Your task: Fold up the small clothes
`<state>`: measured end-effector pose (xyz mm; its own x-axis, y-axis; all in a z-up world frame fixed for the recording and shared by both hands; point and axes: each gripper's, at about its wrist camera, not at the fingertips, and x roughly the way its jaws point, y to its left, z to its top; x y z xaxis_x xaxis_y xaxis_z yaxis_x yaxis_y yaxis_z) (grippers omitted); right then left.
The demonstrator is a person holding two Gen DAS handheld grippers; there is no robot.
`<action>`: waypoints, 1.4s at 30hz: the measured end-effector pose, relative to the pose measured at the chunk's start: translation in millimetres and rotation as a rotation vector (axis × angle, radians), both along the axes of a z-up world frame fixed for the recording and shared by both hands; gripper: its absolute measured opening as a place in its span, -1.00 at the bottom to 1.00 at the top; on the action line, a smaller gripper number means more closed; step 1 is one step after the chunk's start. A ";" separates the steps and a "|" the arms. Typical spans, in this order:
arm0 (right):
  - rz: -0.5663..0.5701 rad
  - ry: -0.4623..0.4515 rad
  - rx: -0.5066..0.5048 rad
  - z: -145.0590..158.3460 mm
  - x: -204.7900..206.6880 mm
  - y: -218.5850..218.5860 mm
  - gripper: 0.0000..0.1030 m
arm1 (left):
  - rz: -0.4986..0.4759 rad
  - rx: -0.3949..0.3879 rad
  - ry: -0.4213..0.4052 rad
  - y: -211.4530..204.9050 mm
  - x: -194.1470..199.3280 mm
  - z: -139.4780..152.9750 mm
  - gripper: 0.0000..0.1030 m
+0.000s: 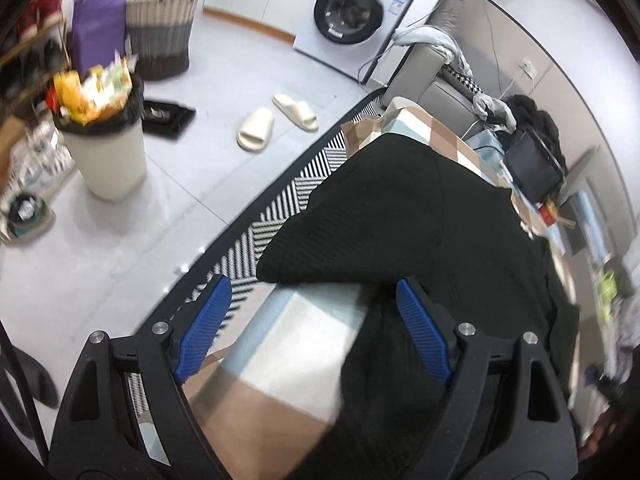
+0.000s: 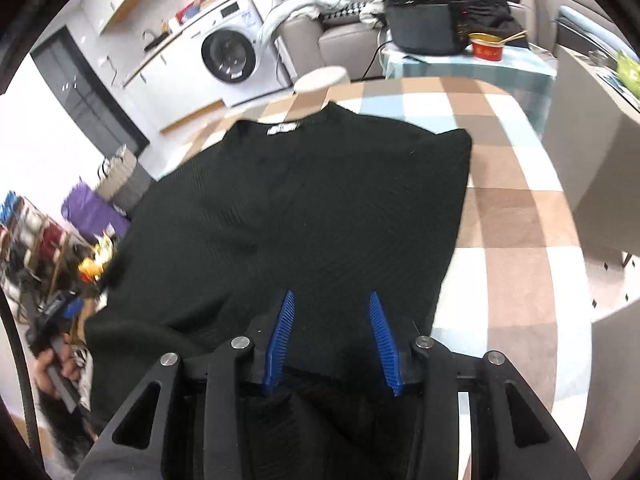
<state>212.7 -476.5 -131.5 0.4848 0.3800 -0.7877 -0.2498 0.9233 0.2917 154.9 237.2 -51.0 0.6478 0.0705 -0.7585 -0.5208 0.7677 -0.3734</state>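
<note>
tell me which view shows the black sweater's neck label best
The right wrist view: the black sweater lies spread out, its white neck label showing. The left wrist view shows only a folded edge, no label.

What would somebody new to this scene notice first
A big black knit sweater fills the middle of both views, spread over a checked tablecloth with its neck label at the far end. Blue-padded tongs frame the near edge: the right tongs open above the sweater's hem, the left tongs wide open over its side edge. Behind, a white washing machine stands by the far wall, and an overfilled bin sits on the floor at left.
</note>
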 end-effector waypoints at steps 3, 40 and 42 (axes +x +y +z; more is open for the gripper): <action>-0.022 0.003 0.011 0.7 -3.8 -1.6 -0.21 | 0.009 -0.094 0.001 23.6 12.8 -18.2 0.51; -0.169 0.026 0.089 -11.4 -30.9 -29.5 -0.18 | -0.551 0.056 -0.060 -168.1 131.4 37.4 0.08; -0.166 0.038 0.090 -14.5 -29.1 -28.7 -0.17 | -0.467 0.047 -0.034 -140.3 136.5 29.6 0.08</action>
<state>183.6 -505.3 -146.0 0.5176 0.3668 -0.7730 -0.0833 0.9208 0.3811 291.4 97.0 -21.4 0.6425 -0.2008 -0.7395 -0.1037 0.9334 -0.3436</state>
